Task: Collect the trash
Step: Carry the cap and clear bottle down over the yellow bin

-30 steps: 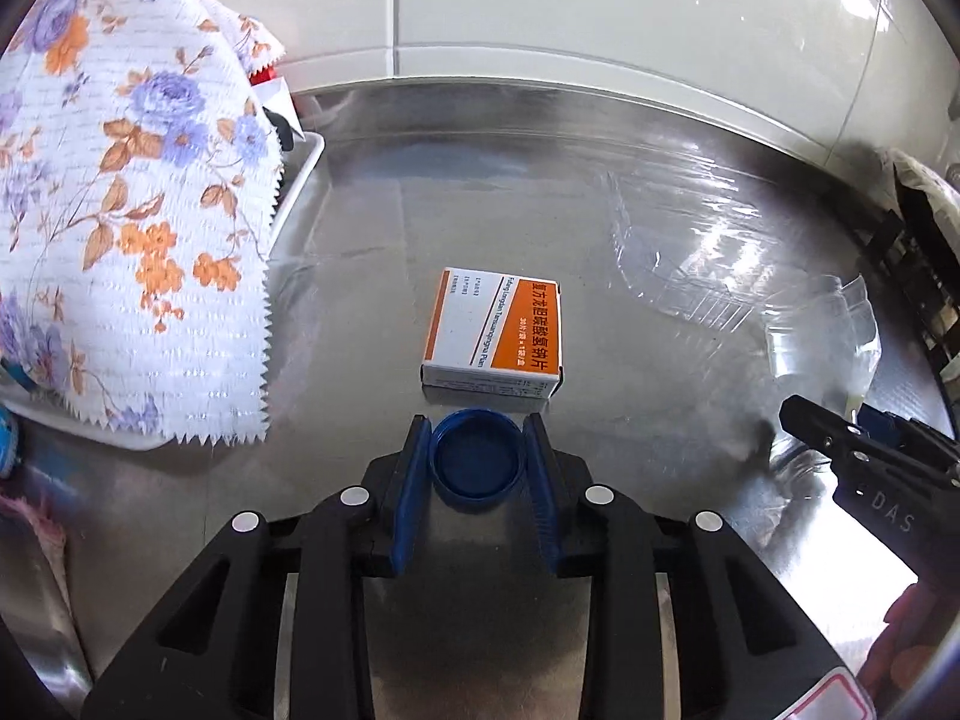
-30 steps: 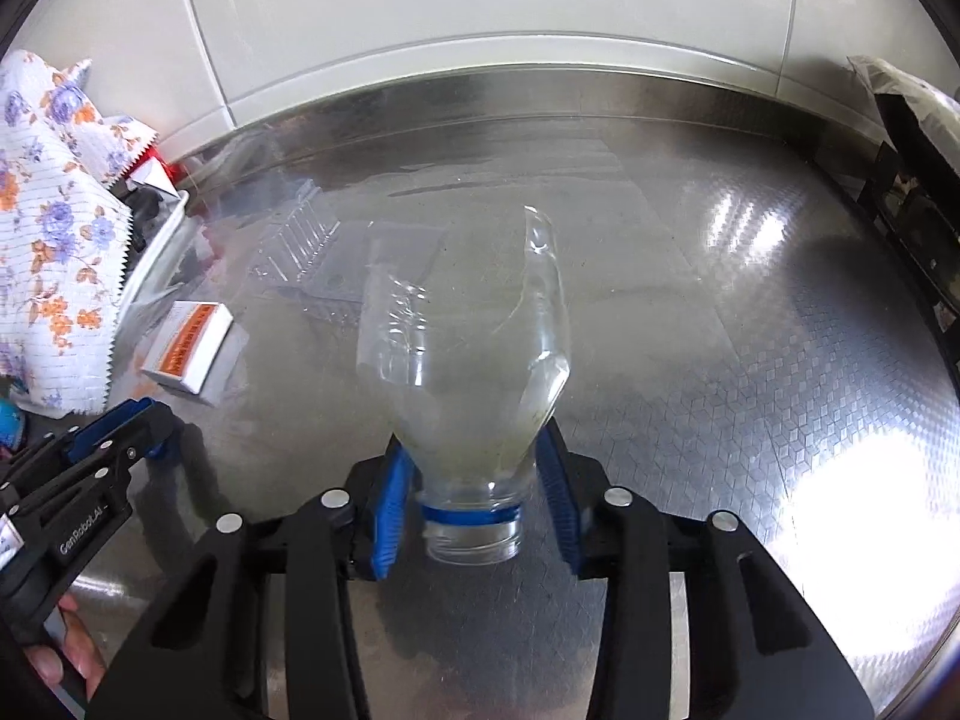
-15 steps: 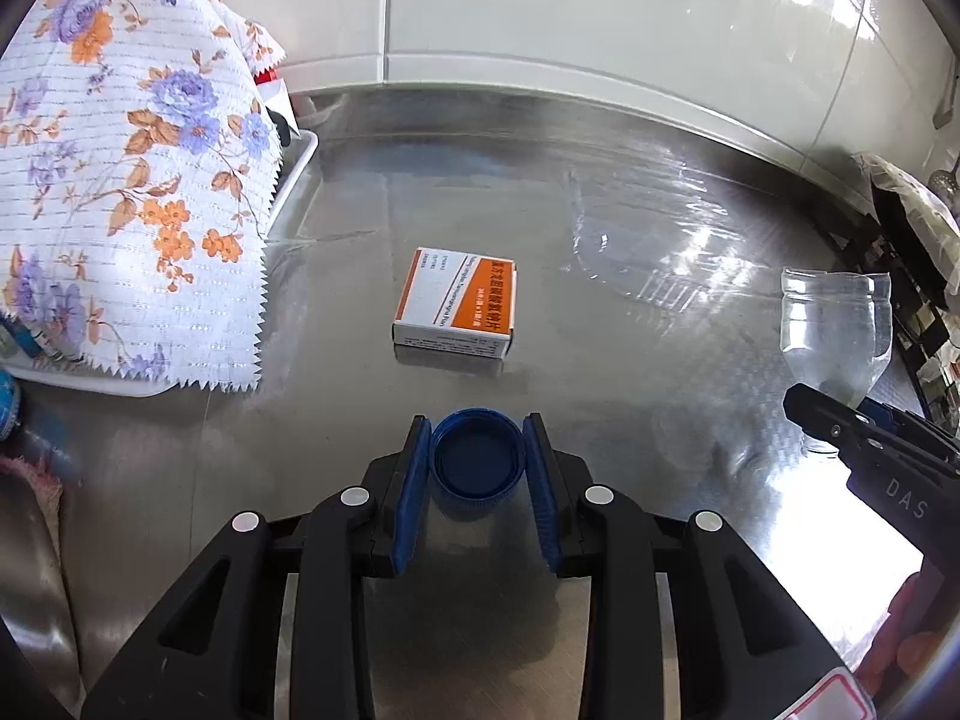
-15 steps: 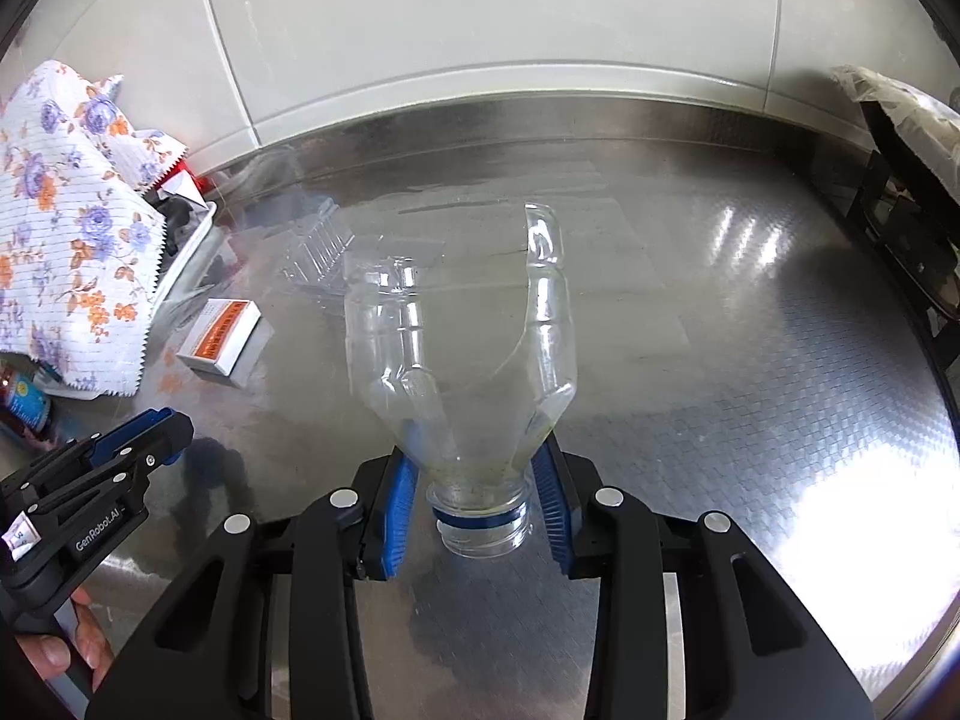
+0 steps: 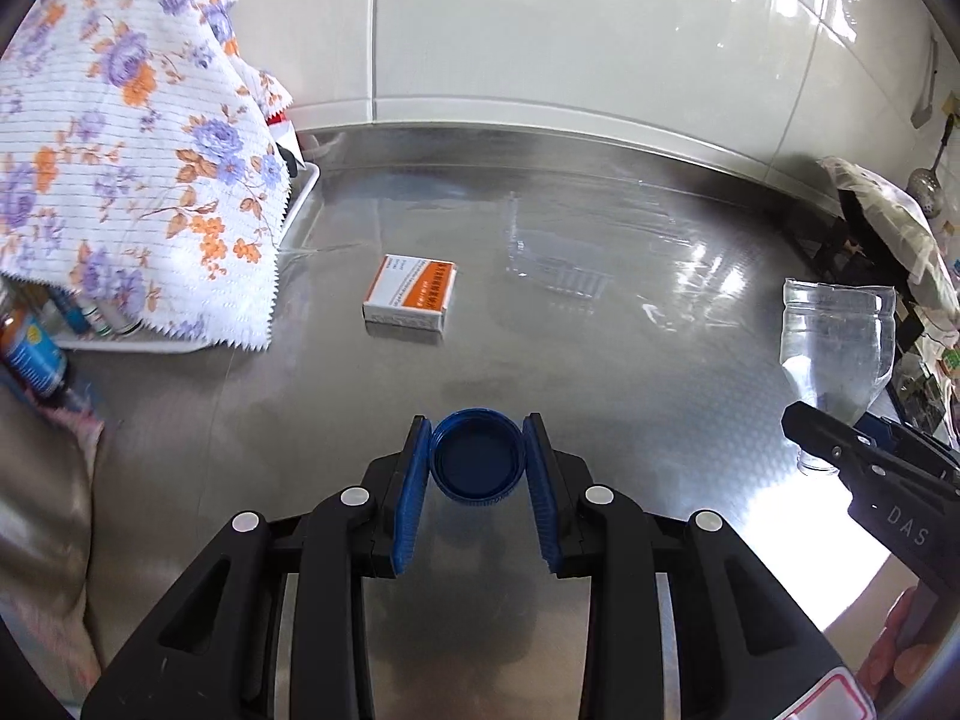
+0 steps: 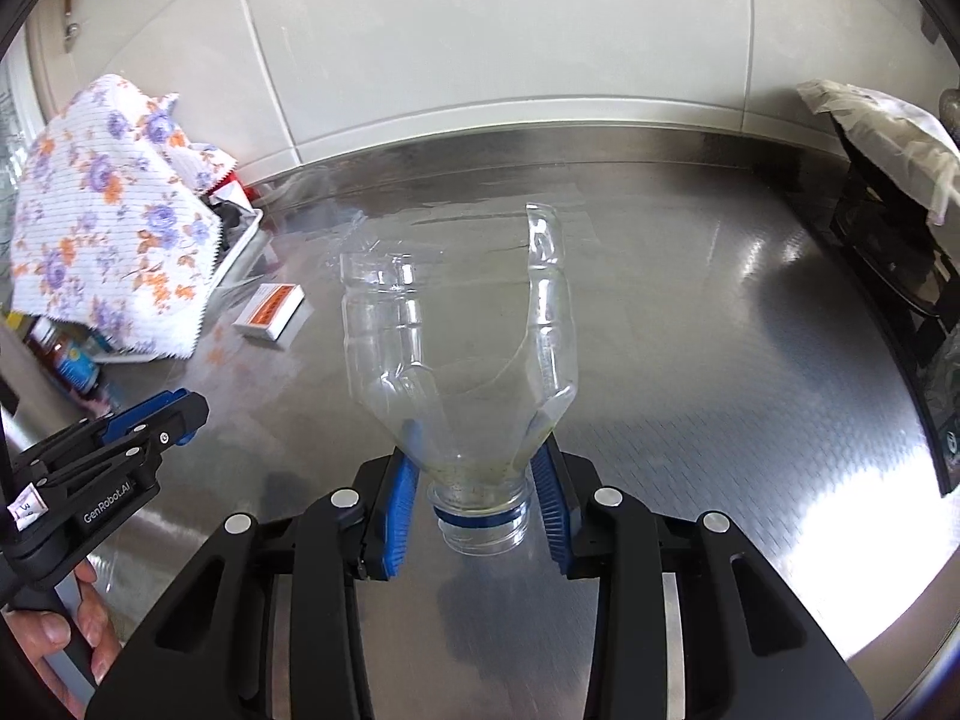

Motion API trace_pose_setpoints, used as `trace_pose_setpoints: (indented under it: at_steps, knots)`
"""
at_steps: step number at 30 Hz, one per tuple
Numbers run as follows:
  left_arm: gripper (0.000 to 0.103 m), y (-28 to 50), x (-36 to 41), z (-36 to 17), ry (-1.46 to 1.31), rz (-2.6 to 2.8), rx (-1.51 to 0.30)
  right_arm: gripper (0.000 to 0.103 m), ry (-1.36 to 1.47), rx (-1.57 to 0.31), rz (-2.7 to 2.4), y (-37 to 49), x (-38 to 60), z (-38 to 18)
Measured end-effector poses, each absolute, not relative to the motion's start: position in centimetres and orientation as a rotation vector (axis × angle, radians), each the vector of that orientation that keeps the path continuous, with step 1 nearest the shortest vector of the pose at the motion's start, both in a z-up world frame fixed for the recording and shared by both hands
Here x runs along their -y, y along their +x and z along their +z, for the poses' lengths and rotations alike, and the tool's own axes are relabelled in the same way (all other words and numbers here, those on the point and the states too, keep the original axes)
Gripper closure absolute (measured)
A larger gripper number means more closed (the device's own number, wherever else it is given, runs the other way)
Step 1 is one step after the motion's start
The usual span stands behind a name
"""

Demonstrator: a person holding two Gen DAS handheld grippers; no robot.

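Observation:
My left gripper (image 5: 477,456) is shut on a blue bottle cap (image 5: 477,461), held above the steel counter. My right gripper (image 6: 480,480) is shut on the neck of a cut-open clear plastic bottle (image 6: 456,348), its torn body pointing away from me. The bottle also shows at the right of the left wrist view (image 5: 837,342), and the left gripper shows at the lower left of the right wrist view (image 6: 150,420). An orange and white medicine box (image 5: 411,294) lies on the counter ahead, also in the right wrist view (image 6: 270,312). A clear plastic tray (image 5: 558,258) lies beyond it.
A flowered cloth (image 5: 132,192) covers a white tray (image 5: 300,204) of bottles at the left. The tiled wall (image 5: 540,30) bounds the back of the counter. A black rack with a plastic bag (image 6: 888,138) stands at the right.
Both grippers have lifted and pulled back from the counter with their objects. The medicine box and clear tray now look smaller and farther away.

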State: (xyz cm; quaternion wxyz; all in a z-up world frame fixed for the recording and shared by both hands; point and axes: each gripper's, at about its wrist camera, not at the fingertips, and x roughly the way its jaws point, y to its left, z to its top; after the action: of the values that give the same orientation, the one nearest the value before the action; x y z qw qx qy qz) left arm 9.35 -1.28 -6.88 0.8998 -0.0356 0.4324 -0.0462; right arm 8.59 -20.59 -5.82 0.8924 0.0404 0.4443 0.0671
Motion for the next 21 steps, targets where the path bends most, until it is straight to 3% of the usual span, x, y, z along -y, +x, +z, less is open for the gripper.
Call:
trace_pose_setpoints:
  at_steps: [21]
  knots:
    - [0.072, -6.7, 8.0, -3.3, -0.062, -0.054, -0.838, 0.065, 0.029, -0.872, 0.268, -7.0, 26.9, -1.9]
